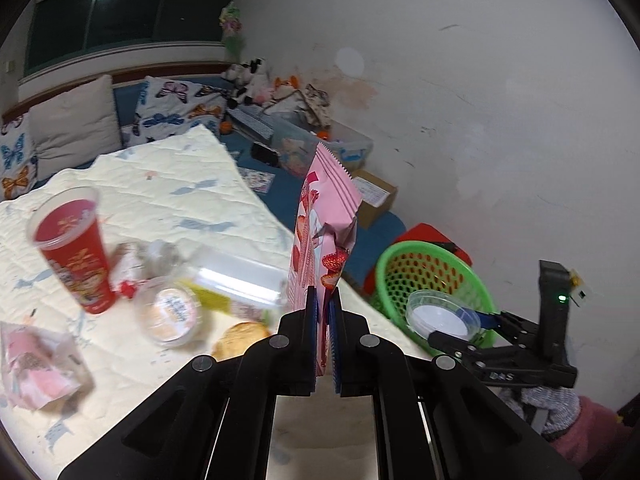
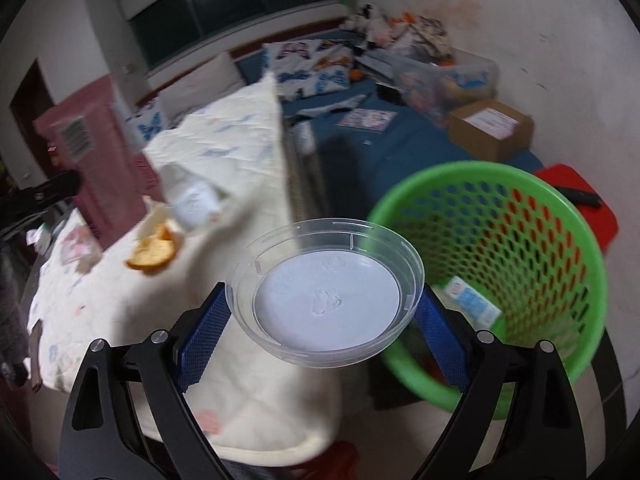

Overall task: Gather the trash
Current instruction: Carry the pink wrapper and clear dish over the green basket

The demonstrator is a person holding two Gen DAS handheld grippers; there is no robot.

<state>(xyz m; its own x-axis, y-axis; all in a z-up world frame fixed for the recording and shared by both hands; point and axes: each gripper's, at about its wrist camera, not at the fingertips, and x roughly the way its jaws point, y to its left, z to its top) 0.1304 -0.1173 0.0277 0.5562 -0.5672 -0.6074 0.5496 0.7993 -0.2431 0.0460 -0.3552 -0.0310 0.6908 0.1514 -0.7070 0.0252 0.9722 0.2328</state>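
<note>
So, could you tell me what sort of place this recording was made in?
Most likely a lived-in bedroom: butterfly-print pillows against a window sill, a quilted cream blanket spread out, and stuffed toys piled in the corner.

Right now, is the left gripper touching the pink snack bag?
Touching. The left wrist view shows the left gripper with both pads closed flat on the lower edge of the pink snack bag, which stands upright between them.

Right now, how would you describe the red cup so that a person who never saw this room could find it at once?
Look at the cream quilted cloth that covers the table beside the bed. The red cup stands on its far left part, behind the round tub with the pale label. It is the only tall, upright, bright red thing there, with a clear rim on top.
</note>
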